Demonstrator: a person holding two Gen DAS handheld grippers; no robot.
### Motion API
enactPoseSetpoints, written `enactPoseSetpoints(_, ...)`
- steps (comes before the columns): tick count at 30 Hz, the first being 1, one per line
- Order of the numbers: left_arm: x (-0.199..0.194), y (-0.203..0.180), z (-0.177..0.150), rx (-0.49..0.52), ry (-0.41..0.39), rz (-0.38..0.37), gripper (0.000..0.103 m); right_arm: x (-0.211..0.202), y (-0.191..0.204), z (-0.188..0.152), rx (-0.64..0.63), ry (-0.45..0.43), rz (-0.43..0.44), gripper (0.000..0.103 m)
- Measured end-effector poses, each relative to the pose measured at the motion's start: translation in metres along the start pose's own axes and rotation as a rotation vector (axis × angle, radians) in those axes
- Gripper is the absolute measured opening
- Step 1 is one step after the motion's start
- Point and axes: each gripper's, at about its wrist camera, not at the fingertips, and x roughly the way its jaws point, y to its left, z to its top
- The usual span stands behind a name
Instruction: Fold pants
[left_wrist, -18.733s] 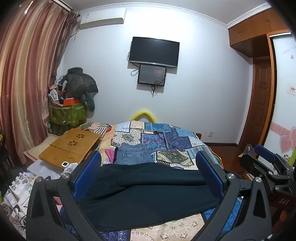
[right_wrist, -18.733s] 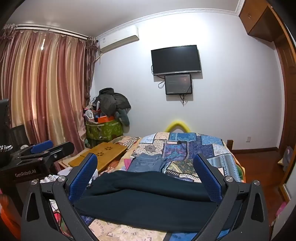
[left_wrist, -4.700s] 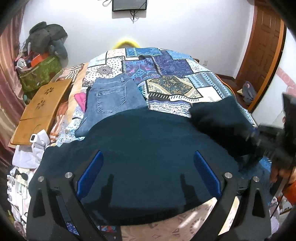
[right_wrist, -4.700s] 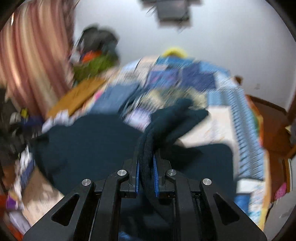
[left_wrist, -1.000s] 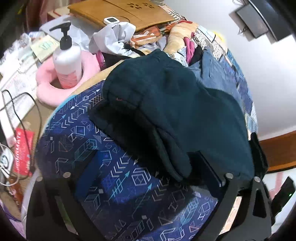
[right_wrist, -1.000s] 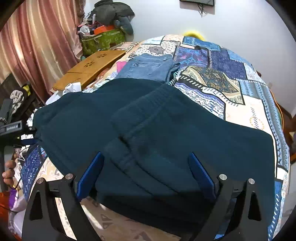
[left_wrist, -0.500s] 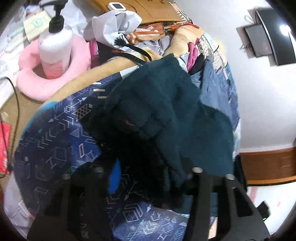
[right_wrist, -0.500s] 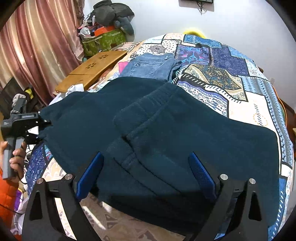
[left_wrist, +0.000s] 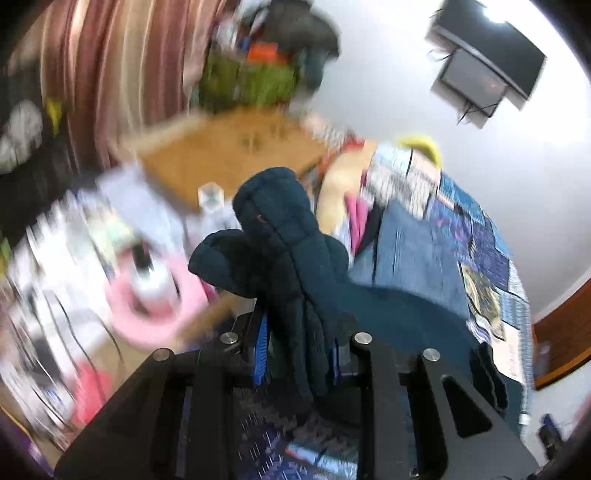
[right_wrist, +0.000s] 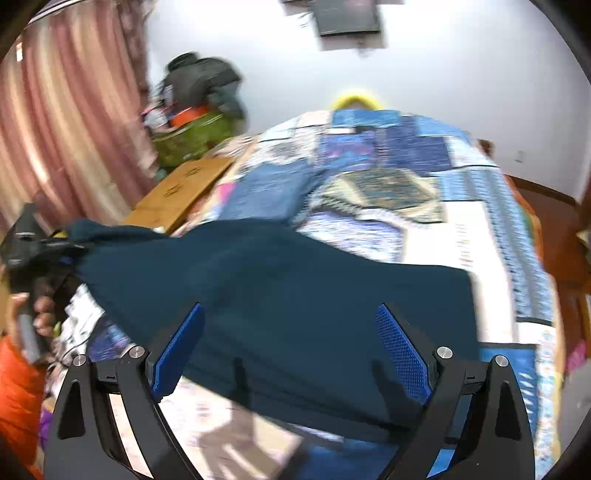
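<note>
Left gripper (left_wrist: 297, 354) clamped on bunched dark pants (left_wrist: 284, 258), right gripper (right_wrist: 291, 347) spread wide above pants on bed (right_wrist: 480, 229)

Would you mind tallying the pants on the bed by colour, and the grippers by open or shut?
Dark teal pants: 1
Blue jeans: 1
Shut grippers: 1, the left gripper, clamped on the dark teal pants
Open grippers: 1, the right gripper
Total: 2 pants on the bed, 2 grippers
</note>
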Motion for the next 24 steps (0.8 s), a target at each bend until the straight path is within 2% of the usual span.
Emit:
enactPoseSetpoints(4,-0.037,-0.040,0.019,0.121,-0.143,0.003,0.025,-0.005,-0.041,-0.011,0.078,0.015,-0.082,0.092)
enactPoseSetpoints(8,-0.060,-0.083,0.033,0.213,-0.215,-0.049,0.025,-0.005,-0.077,-0.030,0.164,0.043,-0.155,0.092)
enactPoseSetpoints(10,-0.069,-0.113,0.033,0.270,-0.238,-0.085,0.025,0.000,-0.090,-0.038,0.195,0.077,-0.161,0.092)
enactPoseSetpoints(12,-0.076,-0.134,0.032,0.296,-0.246,-0.128,0.025,0.005,-0.098,-0.045,0.219,0.114,-0.155,0.092)
enactPoseSetpoints(16,-0.083,-0.187,0.028,0.349,-0.228,-0.252,0.024,0.012,-0.106,-0.057,0.279,0.147,-0.082,0.092)
enactPoseSetpoints(19,-0.086,-0.233,0.021,0.403,-0.206,-0.342,0.023,0.012,-0.108,-0.061,0.294,0.139,-0.058,0.092)
enactPoseSetpoints(24,-0.087,-0.296,-0.004,0.503,-0.196,-0.431,0.023,0.011,-0.108,-0.064,0.290,0.132,-0.044,0.092)
